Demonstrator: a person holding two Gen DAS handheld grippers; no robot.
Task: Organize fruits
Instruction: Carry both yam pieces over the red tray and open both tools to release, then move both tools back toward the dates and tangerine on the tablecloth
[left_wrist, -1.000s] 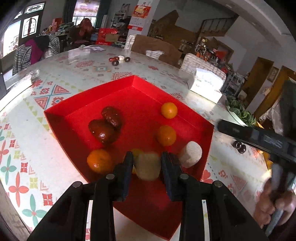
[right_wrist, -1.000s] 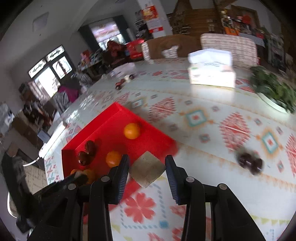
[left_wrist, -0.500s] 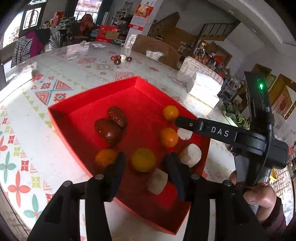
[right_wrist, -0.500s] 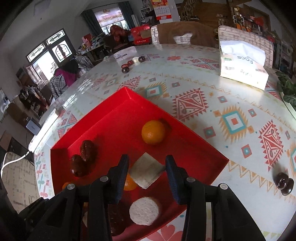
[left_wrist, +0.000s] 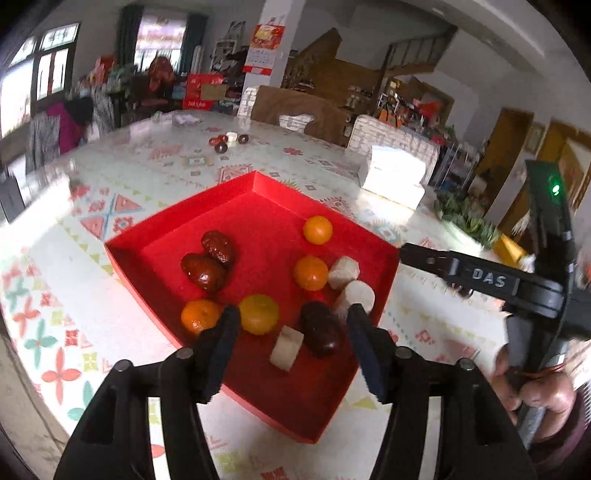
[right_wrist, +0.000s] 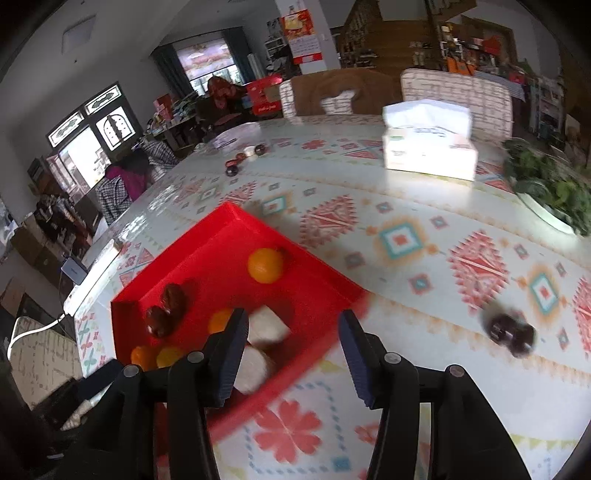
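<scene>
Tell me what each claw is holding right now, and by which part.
Nothing. The left claw is opening over the red tray, clear of the white piece below it. The right claw is also opening, with nothing between its pads.

Daylight enters through the windows (left_wrist: 40, 77) at upper left, blown out white. Glare whitens the glossy tablecloth (right_wrist: 424, 192) around the tissue box (right_wrist: 428, 147). Fisheye bending curves the edges, with dark corners. Motion blur smears the red tray (right_wrist: 332, 314) and the lower right of the right wrist view.
</scene>
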